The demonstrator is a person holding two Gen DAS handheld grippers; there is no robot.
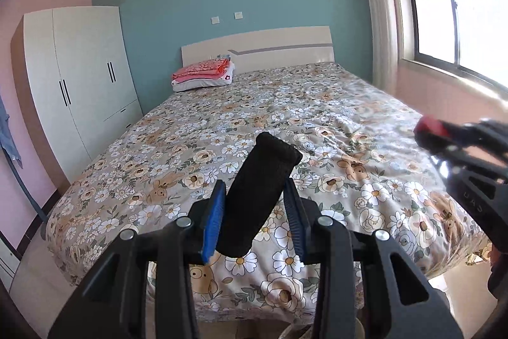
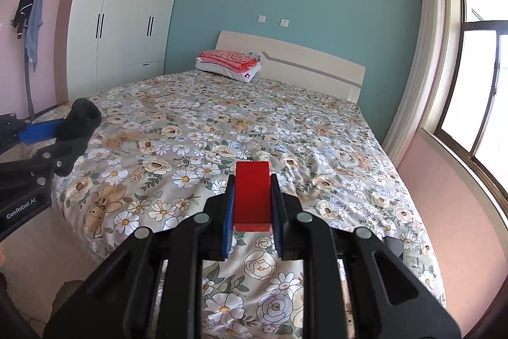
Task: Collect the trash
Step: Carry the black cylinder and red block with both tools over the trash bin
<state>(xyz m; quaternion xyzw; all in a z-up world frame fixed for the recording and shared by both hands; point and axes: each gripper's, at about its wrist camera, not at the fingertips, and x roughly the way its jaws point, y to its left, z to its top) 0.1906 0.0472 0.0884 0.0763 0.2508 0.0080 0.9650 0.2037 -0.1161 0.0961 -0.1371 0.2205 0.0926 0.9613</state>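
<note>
My left gripper (image 1: pixel 254 199) is shut on a black rolled sock-like tube (image 1: pixel 257 193) and holds it tilted above the foot of the bed. The same tube (image 2: pixel 77 123) and left gripper (image 2: pixel 63 132) show at the left of the right wrist view. My right gripper (image 2: pixel 252 196) is shut on a flat red box (image 2: pixel 252 193) above the bed's near end. In the left wrist view the right gripper (image 1: pixel 435 132) is blurred at the right edge with the red box (image 1: pixel 430 126) at its tip.
A floral bedspread covers the bed (image 1: pixel 270 116). A folded pink blanket on a white pillow (image 2: pixel 228 64) lies by the headboard. A white wardrobe (image 1: pixel 79 75) stands left, a window (image 1: pixel 460 5) right. A dark flat object (image 2: pixel 393 245) lies at the bed's near right edge.
</note>
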